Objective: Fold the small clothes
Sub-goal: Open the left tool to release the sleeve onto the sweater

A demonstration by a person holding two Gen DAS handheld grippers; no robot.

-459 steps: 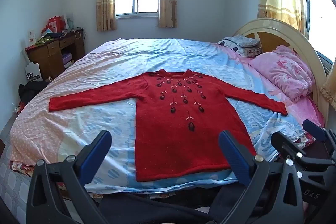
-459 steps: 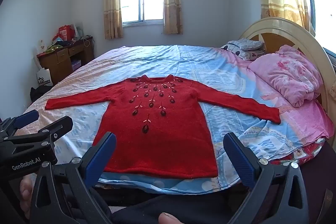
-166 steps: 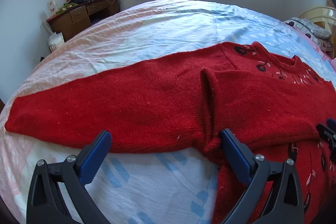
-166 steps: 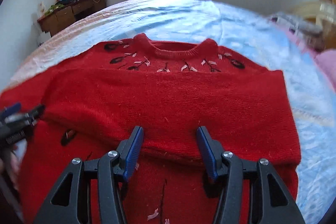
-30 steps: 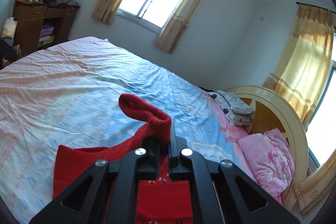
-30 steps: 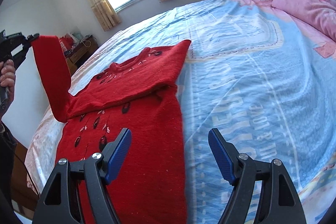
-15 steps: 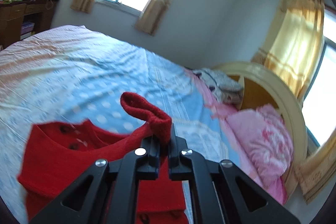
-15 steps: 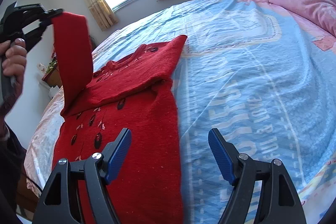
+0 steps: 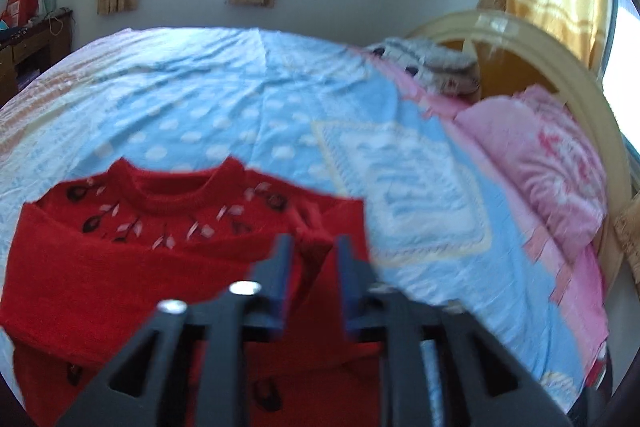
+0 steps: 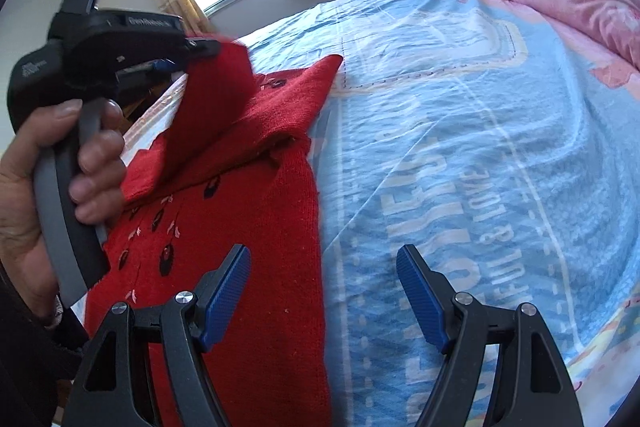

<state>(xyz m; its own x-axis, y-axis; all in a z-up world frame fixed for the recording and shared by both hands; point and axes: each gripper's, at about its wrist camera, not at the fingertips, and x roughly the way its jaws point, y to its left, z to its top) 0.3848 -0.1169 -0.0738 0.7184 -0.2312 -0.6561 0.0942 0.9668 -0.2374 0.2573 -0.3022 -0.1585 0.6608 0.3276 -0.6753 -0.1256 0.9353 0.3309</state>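
Looking along our left gripper (image 9: 310,263), we see its blue-padded jaws opening, with the cuff of the red knitted sweater (image 9: 132,255) still between them; the frame is blurred, and the pads appear to stand clear of the wool. The sweater, embroidered with dark buds and pale leaves below its round neck, lies flat on the blue, white-dotted bedsheet (image 9: 224,99), one sleeve already folded across the chest. From the right wrist view, our left hand (image 10: 44,179) grips the black and grey handle, and the second sleeve (image 10: 212,99) slopes down from the left gripper's tip onto the body of the sweater. Our right gripper (image 10: 324,283) hovers with its jaws spread wide and nothing in them, one blue pad over the sweater's side edge, the other over the bedsheet. A pink quilt (image 9: 560,163) is heaped against the cream arched headboard (image 9: 560,55), well apart from the sweater.
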